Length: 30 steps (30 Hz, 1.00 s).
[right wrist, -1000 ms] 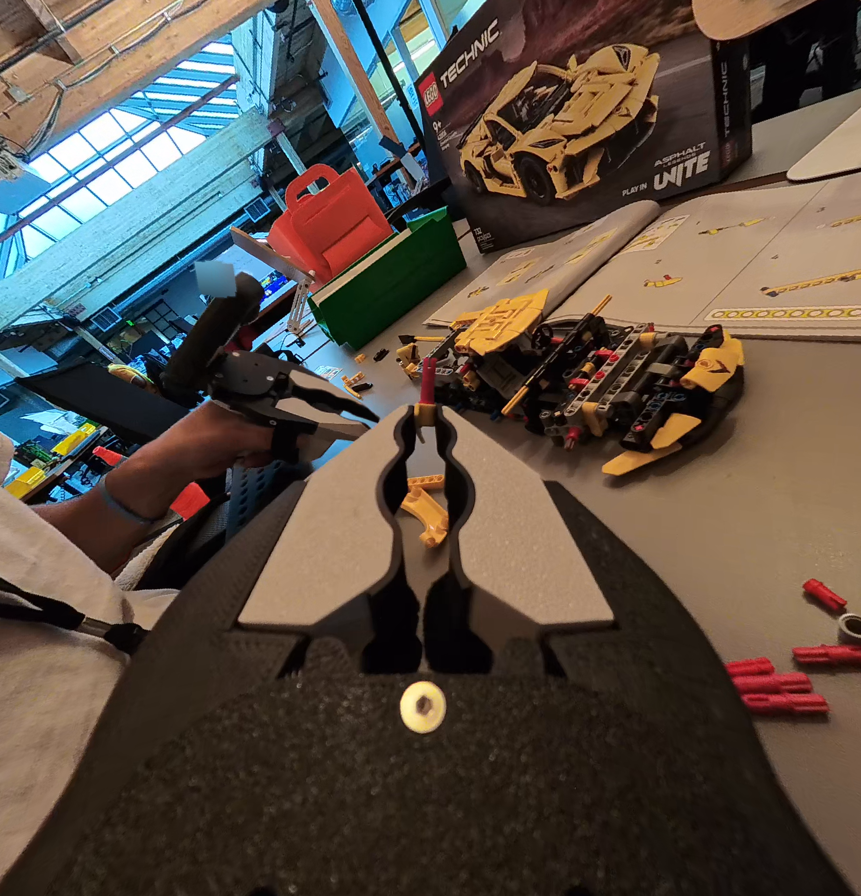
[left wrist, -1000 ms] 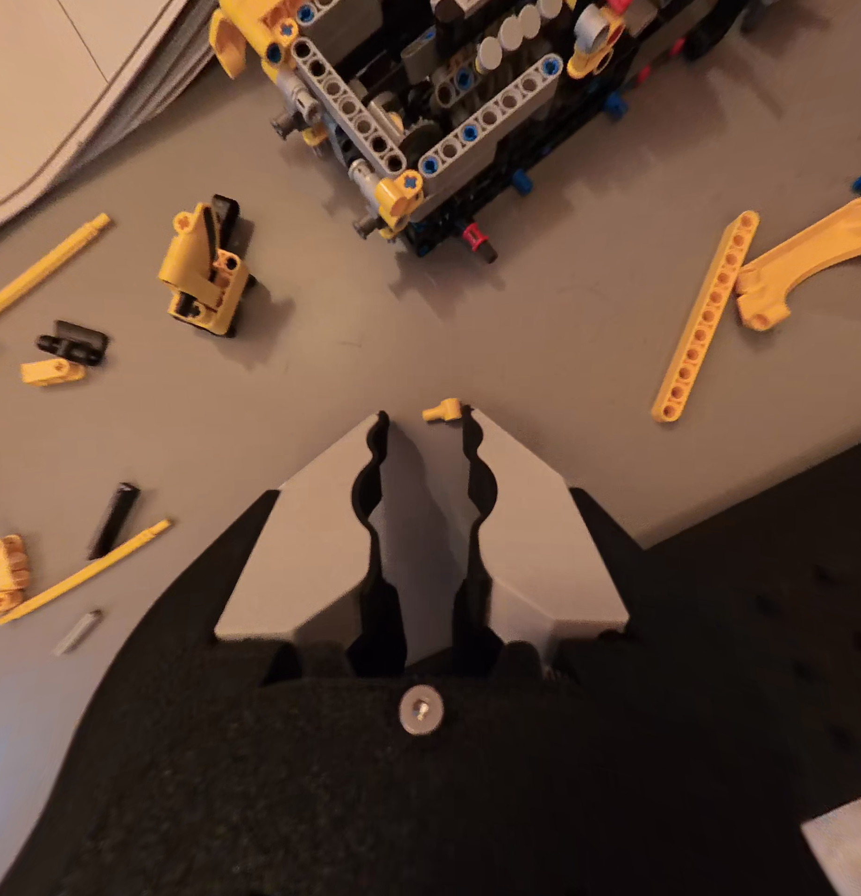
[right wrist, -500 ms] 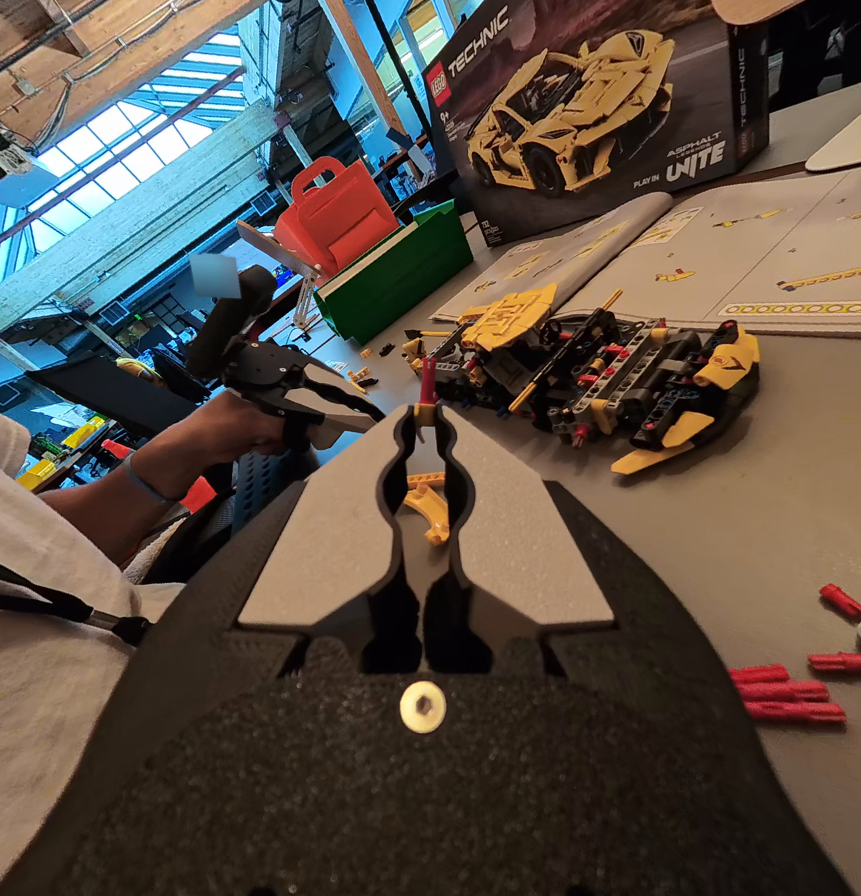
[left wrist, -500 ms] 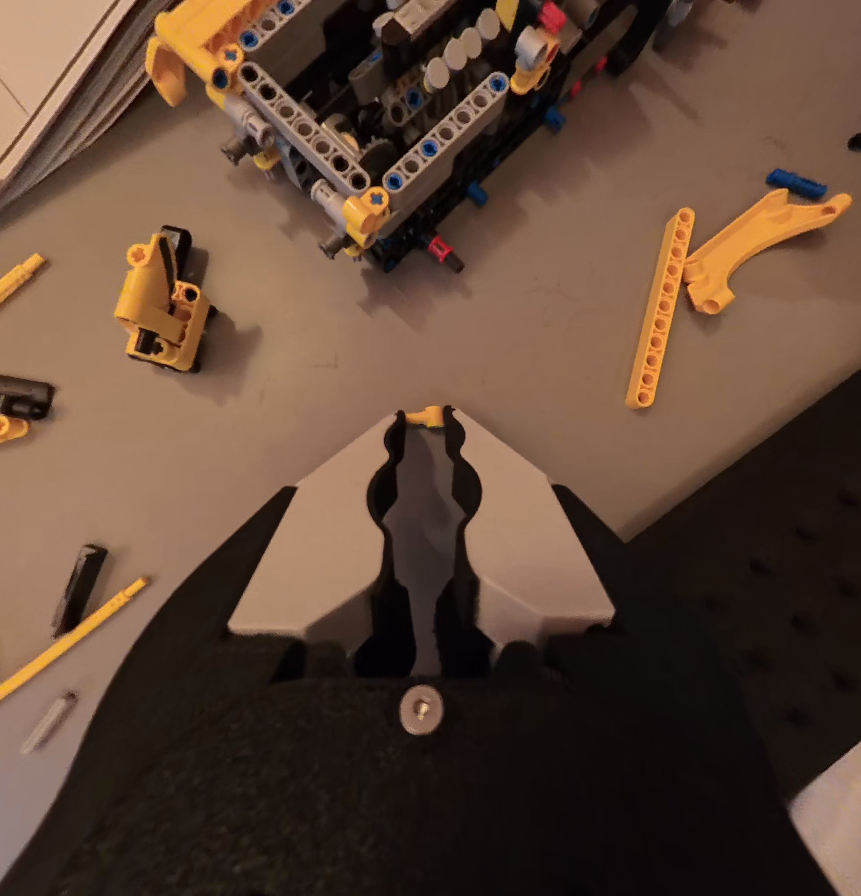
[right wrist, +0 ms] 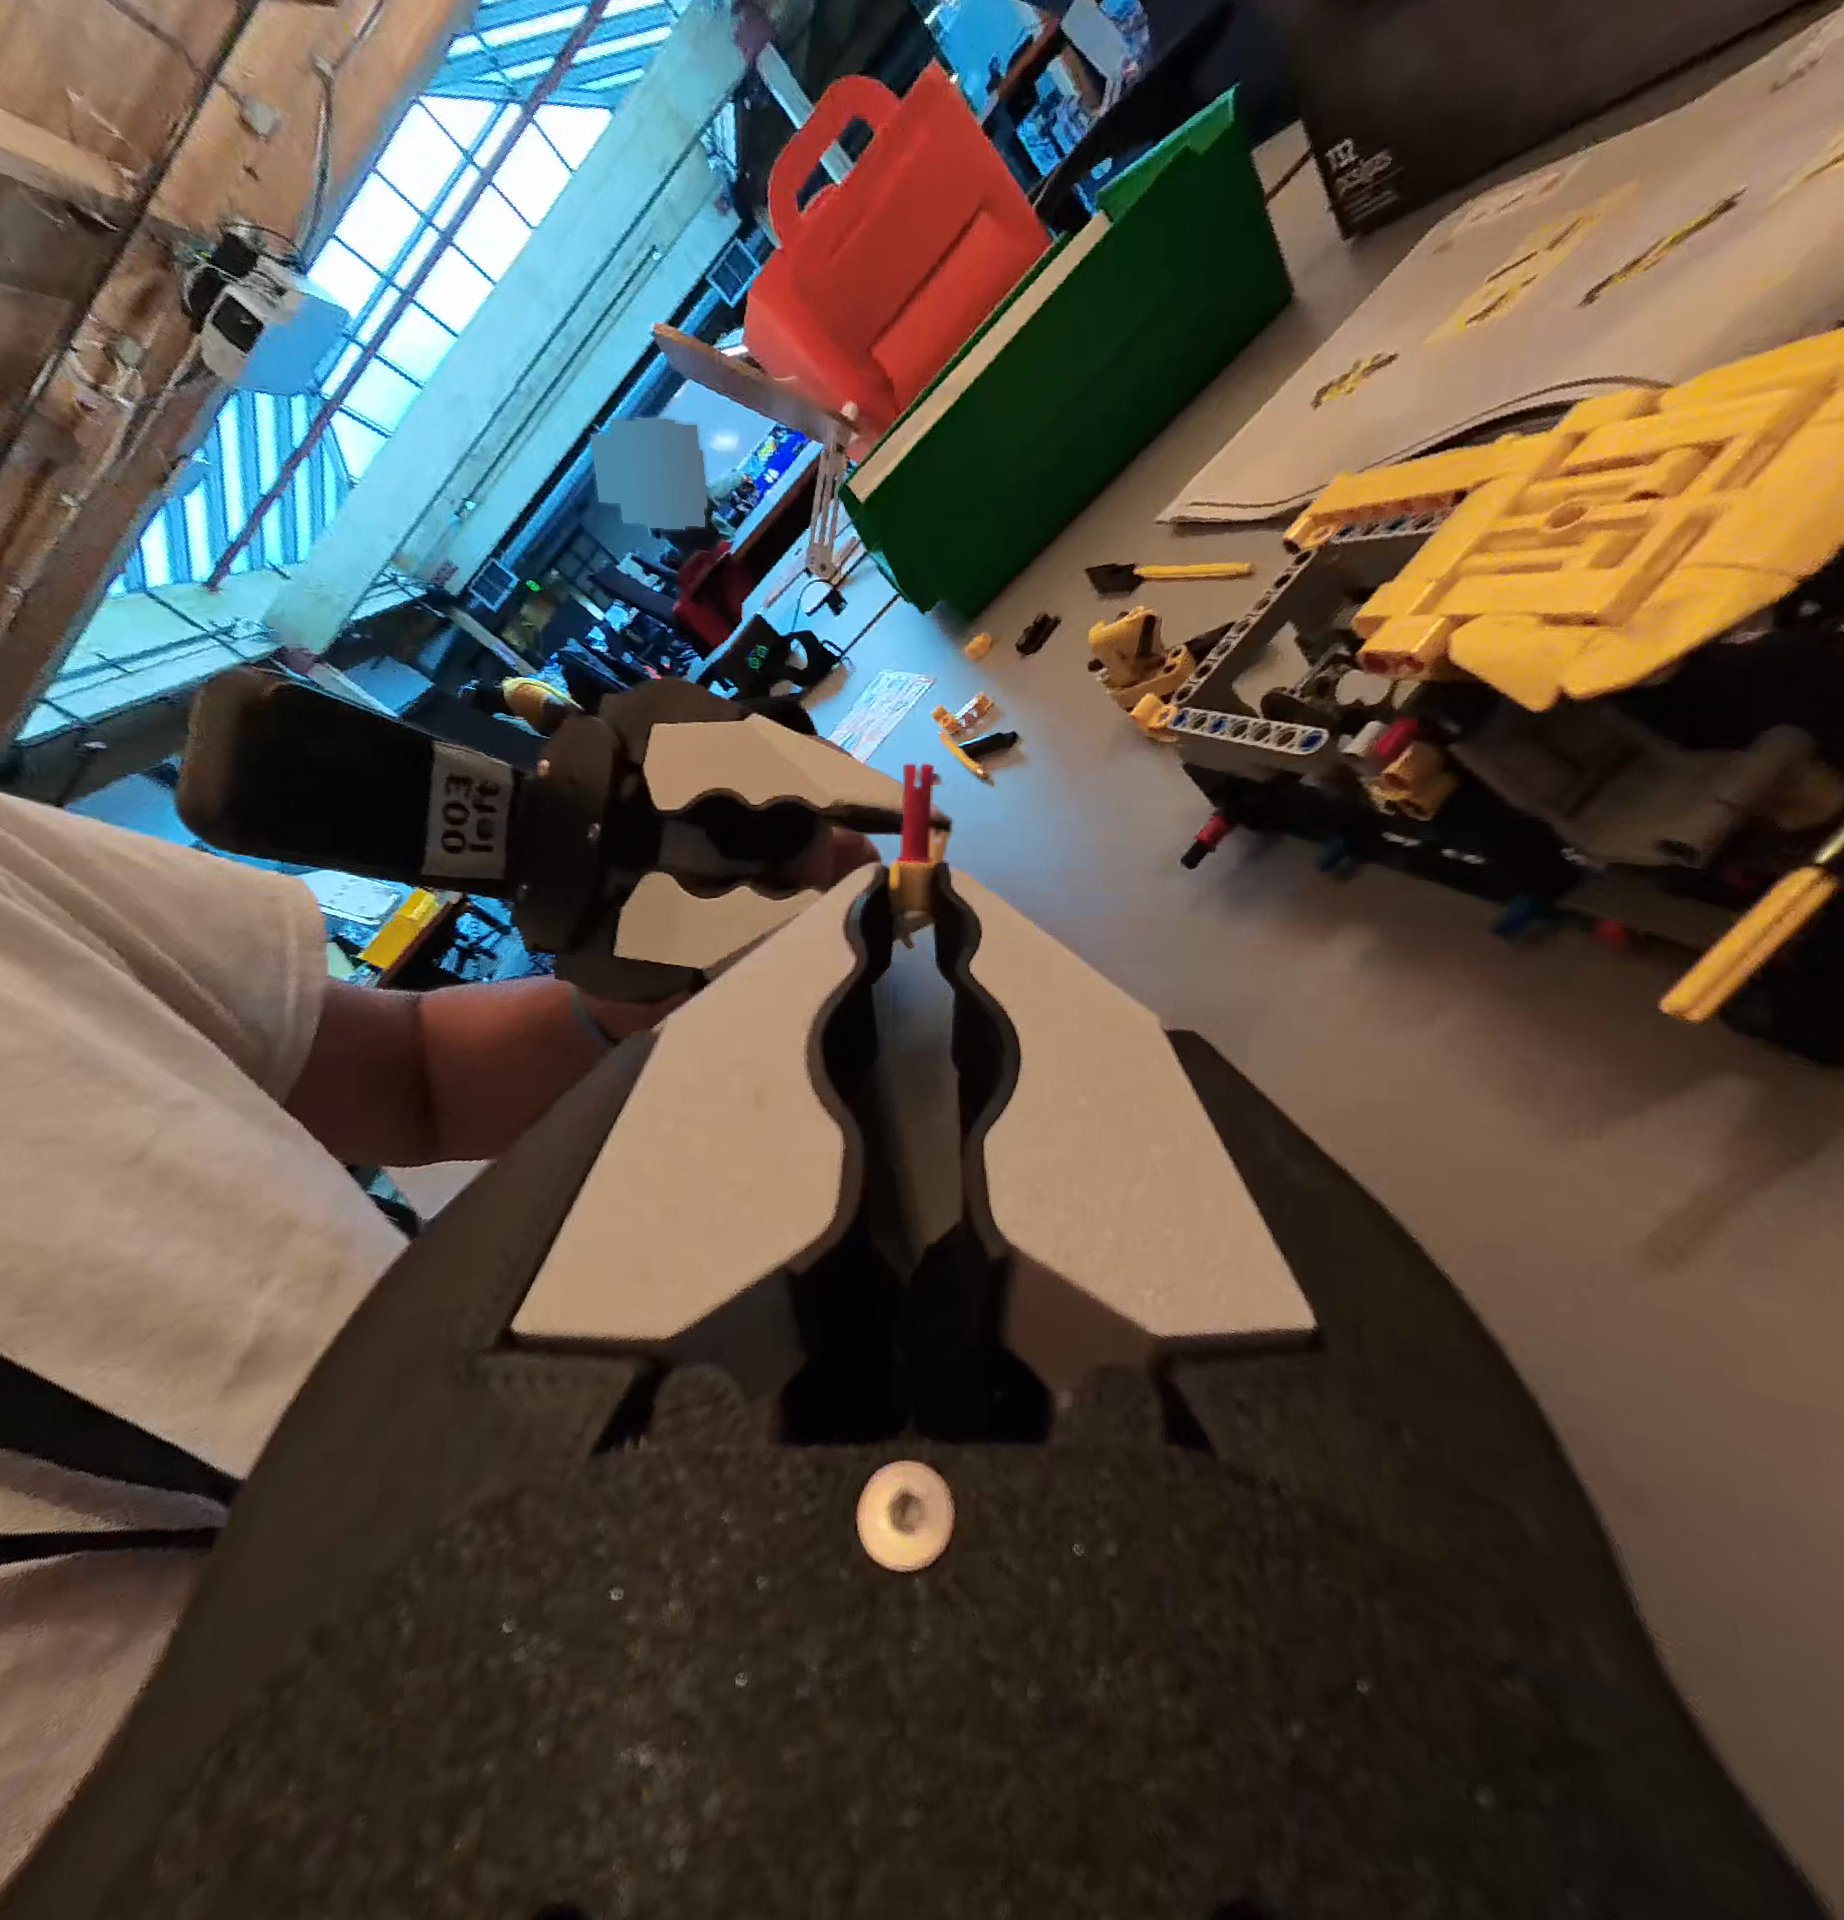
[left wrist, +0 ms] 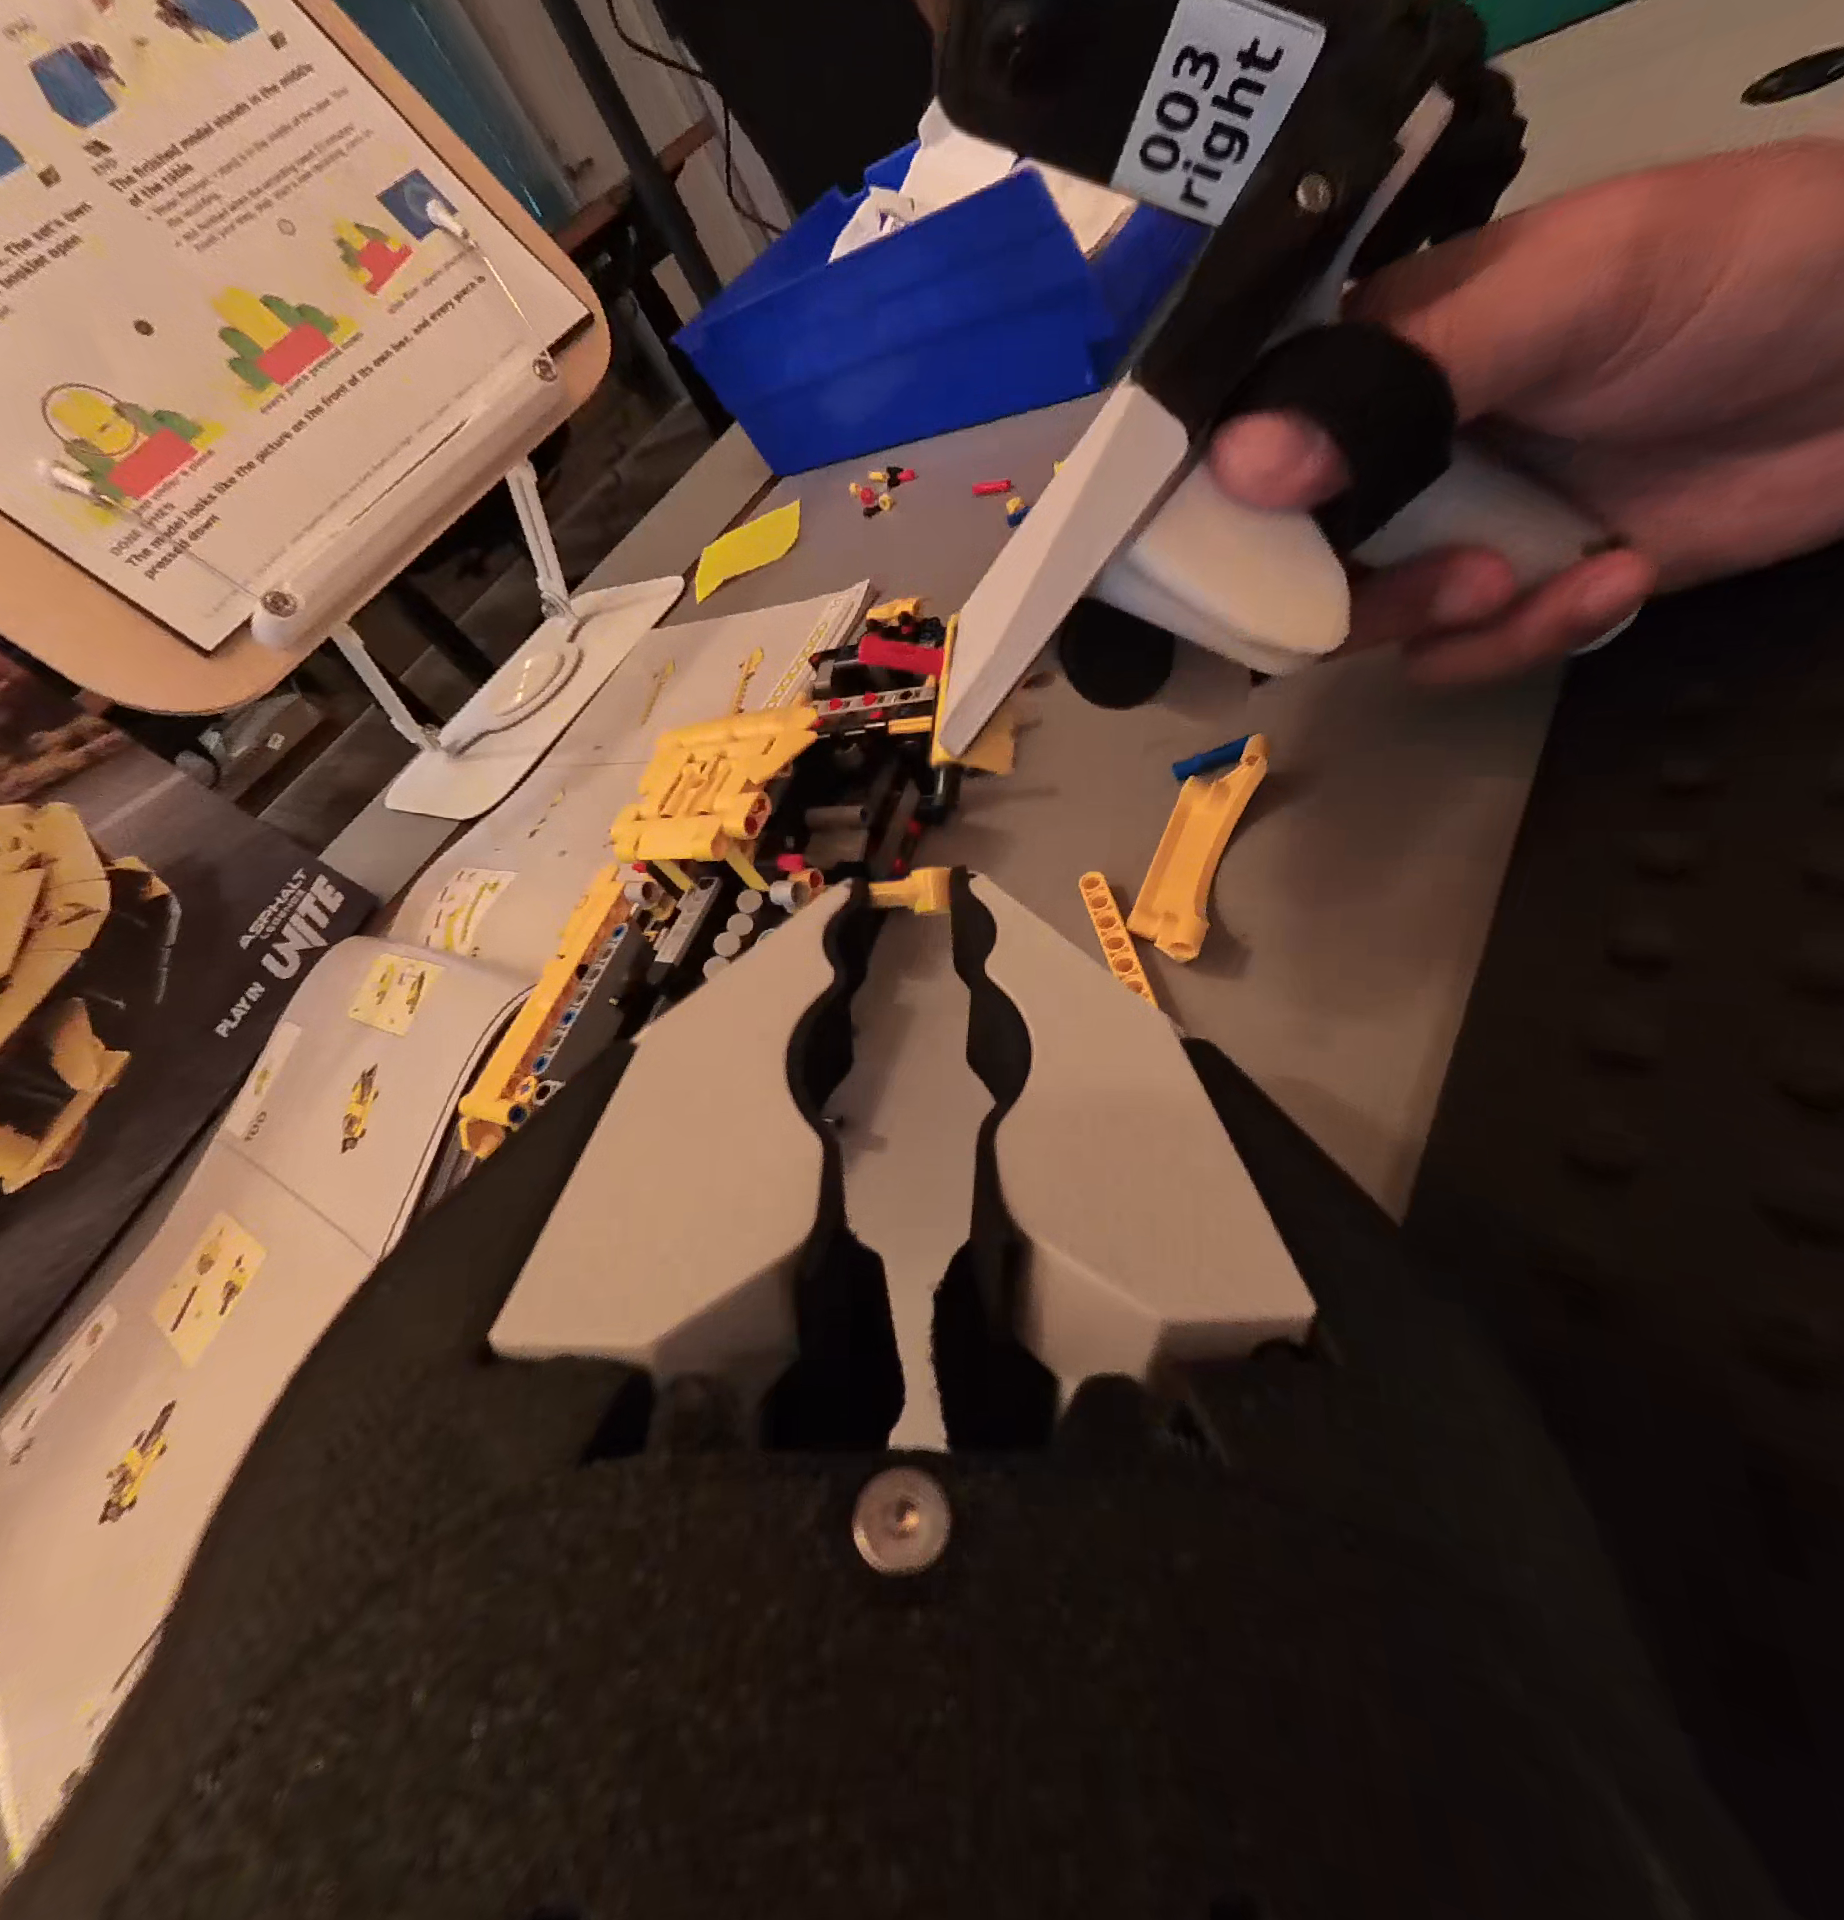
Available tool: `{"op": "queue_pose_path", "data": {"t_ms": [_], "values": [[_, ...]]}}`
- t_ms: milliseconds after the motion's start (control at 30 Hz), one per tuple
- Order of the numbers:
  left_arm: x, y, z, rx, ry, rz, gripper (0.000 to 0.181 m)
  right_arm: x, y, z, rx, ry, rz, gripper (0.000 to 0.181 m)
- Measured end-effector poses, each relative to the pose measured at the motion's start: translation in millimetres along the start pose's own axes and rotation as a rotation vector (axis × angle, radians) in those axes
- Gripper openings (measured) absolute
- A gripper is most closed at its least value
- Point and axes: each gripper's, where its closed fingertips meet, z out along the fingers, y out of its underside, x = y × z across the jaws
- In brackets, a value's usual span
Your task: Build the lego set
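While both grippers hover beside the half-built car [right wrist: 1583, 582], the left gripper [left wrist: 902, 894] pinches a yellow connector [left wrist: 910, 891]; the right gripper [right wrist: 910, 883] clamps a red-pinned yellow piece [right wrist: 913, 831].

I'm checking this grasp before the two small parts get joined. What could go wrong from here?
The left tongs pinch the small yellow connector only at their very tips, so it may twist or pop out. The right tongs grip a yellow piece with a red pin equally shallowly; a push could tilt the pin.
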Motion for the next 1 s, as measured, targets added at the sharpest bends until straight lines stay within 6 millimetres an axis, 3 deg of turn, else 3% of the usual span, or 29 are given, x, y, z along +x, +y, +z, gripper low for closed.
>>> {"op": "queue_pose_path", "data": {"t_ms": [633,733,1000], "values": [[7.7,3.5,0.8,-0.046,-0.004,0.078,0.015,3.9,14.5,9.0,-0.092,0.043,-0.049,0.006],[9.8,3.2,0.7,-0.048,-0.007,0.107,0.014,3.5,16.5,7.7,-0.103,0.003,0.008,0.006],[10.5,5.8,1.9,-0.062,0.017,0.061,0.014,6.0,19.1,8.4,-0.133,0.002,0.02,0.006]]}}
